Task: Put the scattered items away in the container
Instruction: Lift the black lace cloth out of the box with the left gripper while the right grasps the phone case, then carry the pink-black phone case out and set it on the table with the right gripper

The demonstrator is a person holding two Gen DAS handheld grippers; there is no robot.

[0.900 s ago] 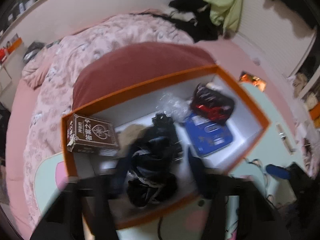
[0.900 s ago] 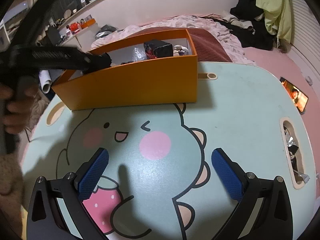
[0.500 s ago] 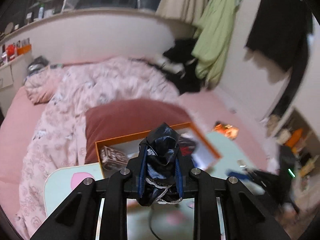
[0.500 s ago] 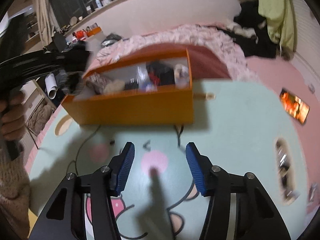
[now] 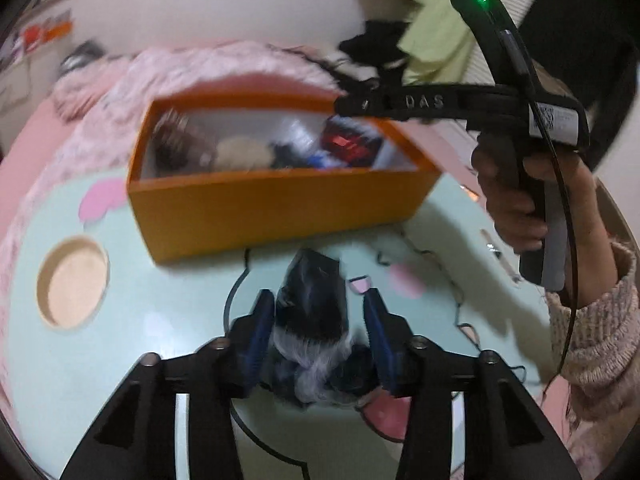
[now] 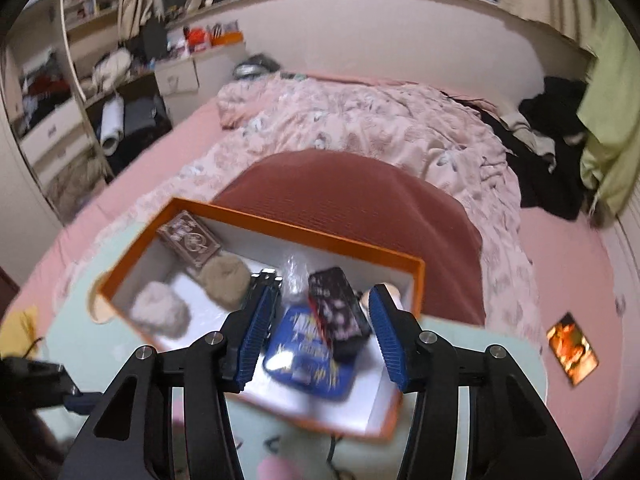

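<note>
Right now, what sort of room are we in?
A bedroom, most likely: a bed with a pink quilt, cluttered shelves, and clothes heaped by the wall.

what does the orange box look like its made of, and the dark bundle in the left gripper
The orange box looks like matte cardboard: flat stiff walls, sharp edges, white inside. The dark bundle between the left gripper pads looks like soft crumpled fabric or a thin bag, slightly shiny, with a pale trim; blur leaves it open.

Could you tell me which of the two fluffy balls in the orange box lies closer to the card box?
The beige fluffy ball: it sits right beside the brown card box in the orange box, while the grey fluffy ball lies nearer the front wall.
</note>
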